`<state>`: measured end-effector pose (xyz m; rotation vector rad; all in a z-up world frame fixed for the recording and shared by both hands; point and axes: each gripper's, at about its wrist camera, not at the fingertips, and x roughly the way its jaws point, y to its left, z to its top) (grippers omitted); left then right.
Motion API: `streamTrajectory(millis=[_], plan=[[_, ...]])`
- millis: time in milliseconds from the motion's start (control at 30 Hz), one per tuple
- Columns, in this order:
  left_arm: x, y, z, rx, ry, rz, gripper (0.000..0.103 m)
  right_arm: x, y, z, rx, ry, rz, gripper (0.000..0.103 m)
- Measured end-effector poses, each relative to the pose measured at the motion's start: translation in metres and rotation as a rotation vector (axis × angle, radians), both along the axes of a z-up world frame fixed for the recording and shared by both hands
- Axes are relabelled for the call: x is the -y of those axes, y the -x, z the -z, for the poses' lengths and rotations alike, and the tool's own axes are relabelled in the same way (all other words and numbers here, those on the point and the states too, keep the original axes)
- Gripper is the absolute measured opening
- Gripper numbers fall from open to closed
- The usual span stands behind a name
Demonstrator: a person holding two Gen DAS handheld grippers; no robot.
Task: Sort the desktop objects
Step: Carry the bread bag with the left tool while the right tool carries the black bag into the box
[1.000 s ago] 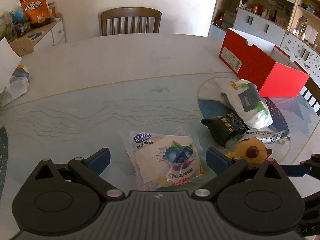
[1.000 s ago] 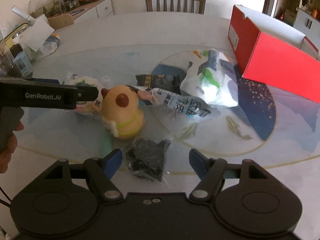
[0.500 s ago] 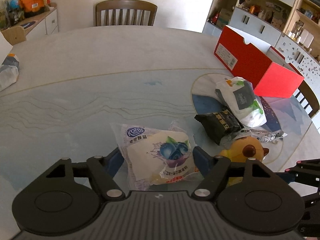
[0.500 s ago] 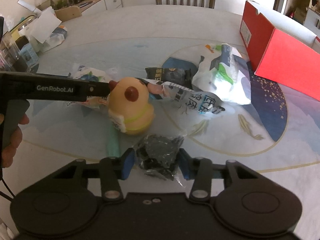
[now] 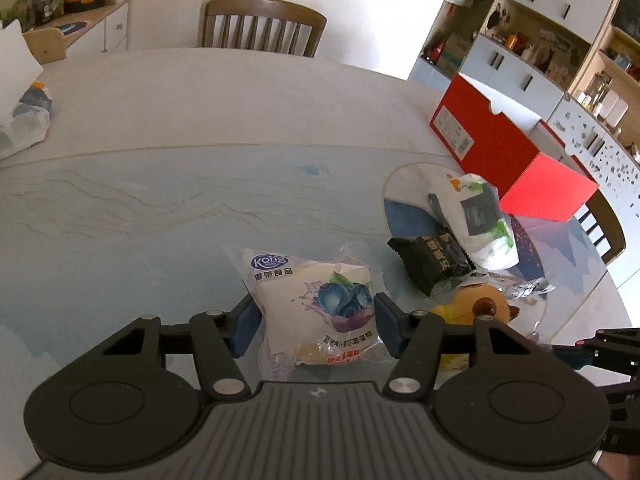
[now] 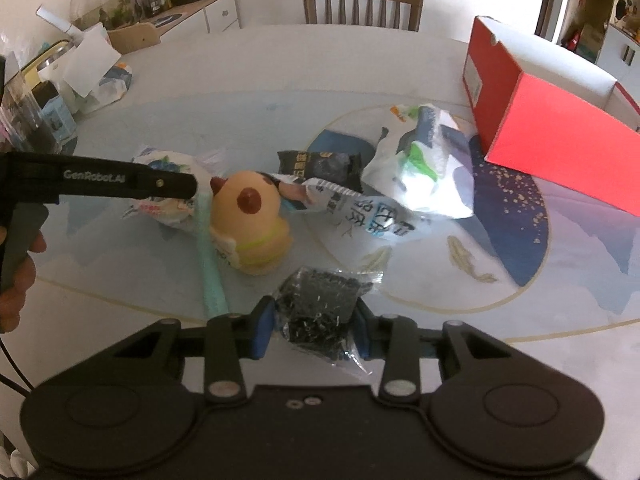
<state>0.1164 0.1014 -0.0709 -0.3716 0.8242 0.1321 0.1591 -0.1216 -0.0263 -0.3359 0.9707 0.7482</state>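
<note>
Blueberry pastry packet (image 5: 320,304) fills the near middle of the left wrist view, lying on the glass-topped table (image 5: 160,208) between the blue pads of the left gripper (image 5: 316,324); its jaws are closing and both pads appear to touch the wrapper's edges. To the right lie a black snack packet (image 5: 432,258), a white pouch (image 5: 480,220) and a yellow toy (image 5: 476,304) (only its head shows past the gripper frame), with a red box (image 5: 508,156) farther right and a wooden chair (image 5: 260,26) at the far edge.

Right wrist view: the right gripper (image 6: 314,326) is clamped on a clear bag of dark pieces (image 6: 320,304), pads pressed into both sides, at the near edge of the table. Beyond it stands the yellow toy, a teal strip (image 6: 210,260) lying just left of it. A person's hand (image 6: 18,280) at the left edge grips the other tool's handle.
</note>
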Motion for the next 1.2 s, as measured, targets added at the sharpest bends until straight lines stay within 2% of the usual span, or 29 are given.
streamTrajectory(millis=[233,500,1200], plan=[[-0.004,0.009,-0.019,0.047,0.011,-0.035,0.06,0.013,-0.003,-0.015,0.027,-0.021,0.026,0.039],[0.003,0.014,-0.045,0.107,0.014,-0.029,0.06,0.027,-0.005,-0.032,0.058,-0.042,0.049,0.039],[0.07,-0.002,-0.093,0.189,0.047,0.126,0.06,0.067,-0.018,-0.076,0.142,-0.093,0.081,0.039]])
